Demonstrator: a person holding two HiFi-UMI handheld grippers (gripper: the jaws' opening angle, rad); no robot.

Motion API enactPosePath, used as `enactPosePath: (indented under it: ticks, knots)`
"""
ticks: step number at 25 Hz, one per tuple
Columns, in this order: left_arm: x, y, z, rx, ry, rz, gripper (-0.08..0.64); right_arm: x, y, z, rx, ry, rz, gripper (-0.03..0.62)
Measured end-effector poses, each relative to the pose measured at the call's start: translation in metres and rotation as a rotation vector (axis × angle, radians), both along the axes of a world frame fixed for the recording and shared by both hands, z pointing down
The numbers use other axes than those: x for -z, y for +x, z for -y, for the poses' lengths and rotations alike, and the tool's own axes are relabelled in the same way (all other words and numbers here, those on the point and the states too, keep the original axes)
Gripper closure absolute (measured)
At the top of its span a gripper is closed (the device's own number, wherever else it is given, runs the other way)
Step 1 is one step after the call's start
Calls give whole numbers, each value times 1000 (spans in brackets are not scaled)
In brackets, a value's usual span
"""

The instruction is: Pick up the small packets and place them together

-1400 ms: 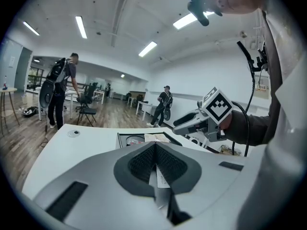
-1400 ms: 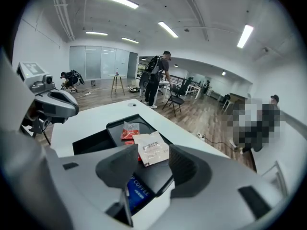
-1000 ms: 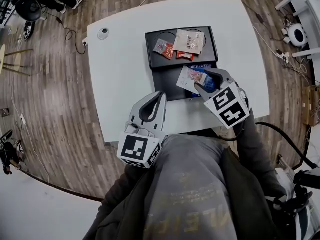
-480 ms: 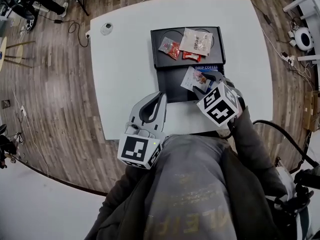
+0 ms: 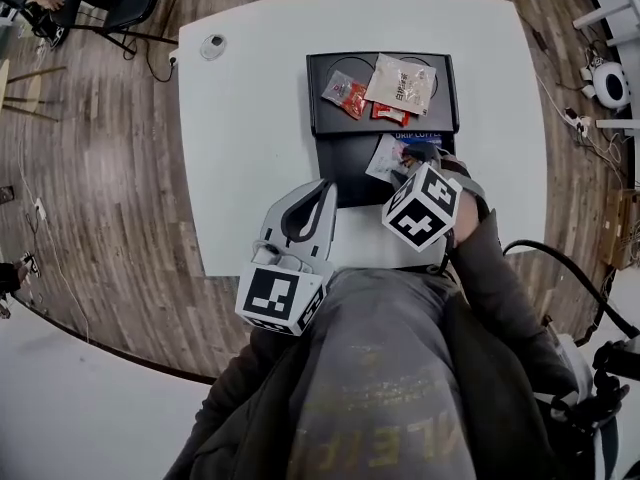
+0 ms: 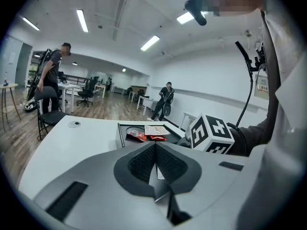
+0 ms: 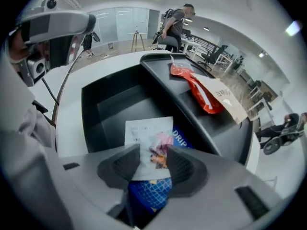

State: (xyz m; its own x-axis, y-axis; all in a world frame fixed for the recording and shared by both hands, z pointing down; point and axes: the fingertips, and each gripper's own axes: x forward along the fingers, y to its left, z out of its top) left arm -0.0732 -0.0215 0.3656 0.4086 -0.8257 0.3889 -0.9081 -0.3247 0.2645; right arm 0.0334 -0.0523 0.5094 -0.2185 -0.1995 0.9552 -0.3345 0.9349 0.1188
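A white packet with a pink picture (image 7: pixel 148 138) lies on a blue drip-coffee pack (image 7: pixel 144 195) in the nearer black box (image 7: pixel 110 109). My right gripper (image 7: pixel 152 163) straddles the packet's near end; its jaws are closing, with the packet between them and the pads not pressing it. In the head view the right gripper (image 5: pixel 415 160) covers part of that packet (image 5: pixel 383 156). The far black tray (image 5: pixel 320 118) holds a red packet (image 5: pixel 350 96), a large beige packet (image 5: pixel 402 83) and a small red packet (image 5: pixel 390 114). My left gripper (image 5: pixel 320 193) hovers shut and empty over the table's near edge.
The white table (image 5: pixel 250 148) carries a small round puck (image 5: pixel 212 45) at its far left corner. Wooden floor surrounds it. Chairs and standing people show far back in both gripper views. The person's lap is just below the table's near edge.
My right gripper has swung left and forward over the white packet, and its marker cube has turned. The left gripper has stayed put.
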Motion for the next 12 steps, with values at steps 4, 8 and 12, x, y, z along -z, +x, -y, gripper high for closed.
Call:
enactPosePath:
  ticks: [4,8,12]
  knots:
    - [3,-3,0,8,4,-3,563,1,-10,-2,4,31,68,501]
    - [7,-7,-4,16,25,4,563,12,-9,-3,-28,29,125,512]
    - [12,-9,-9,14,57,7,563,41,-14,-6,-37,58,196,512]
